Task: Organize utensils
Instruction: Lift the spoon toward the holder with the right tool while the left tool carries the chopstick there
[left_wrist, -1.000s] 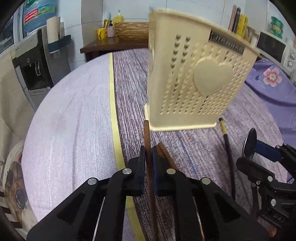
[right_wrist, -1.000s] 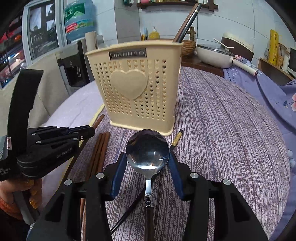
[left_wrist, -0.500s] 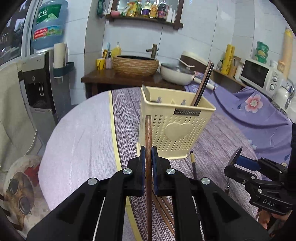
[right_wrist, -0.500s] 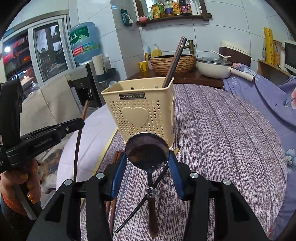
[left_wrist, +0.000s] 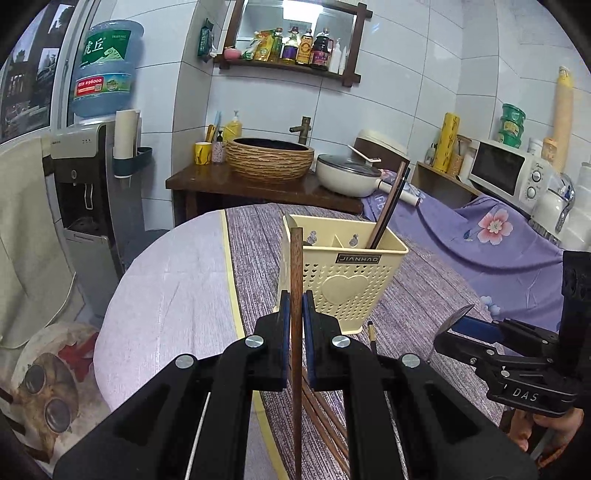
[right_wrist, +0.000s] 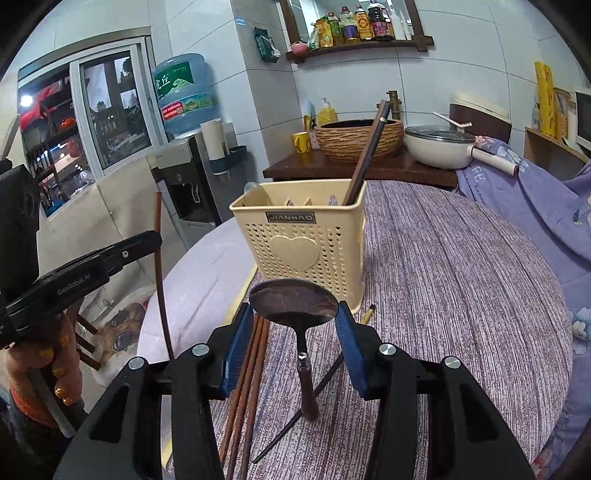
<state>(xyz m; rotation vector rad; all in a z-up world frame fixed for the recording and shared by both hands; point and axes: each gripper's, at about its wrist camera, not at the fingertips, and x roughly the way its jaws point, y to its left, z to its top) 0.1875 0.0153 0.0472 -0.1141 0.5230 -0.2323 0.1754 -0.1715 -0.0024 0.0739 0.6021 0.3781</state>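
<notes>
- Left gripper (left_wrist: 295, 314) clamped on one brown wooden chopstick (left_wrist: 296, 273), held upright above the table (left_wrist: 166, 295), tip up just in front of the holder (left_wrist: 343, 280).
- Chopstick: light, stiff, thin, smooth; apt to pivot or slip in the pads if held near an end. Best pinched around mid-length, as now, so it hangs straight for dropping in.
- Right gripper (right_wrist: 295, 321) carrying a spoon (right_wrist: 293, 301), bowl between the blue pads; jaws look set wider than the bowl, so hard to say from this view what actually grips it — probably the handle lower down.
- Spoon: steel bowl, dark wooden handle; heavier at the bowl, slick metal, likely to tilt. Neck or handle the safer hold.
- Holder: cream plastic, perforated with small hearts, one big heart on the front, divided inside; light, may tip if knocked. Two dark chopsticks (right_wrist: 365, 158) already lean in its right compartment.
- More brown chopsticks (right_wrist: 245, 387) and one black one (right_wrist: 295, 417) lying flat on the purple cloth, near the holder.
</notes>
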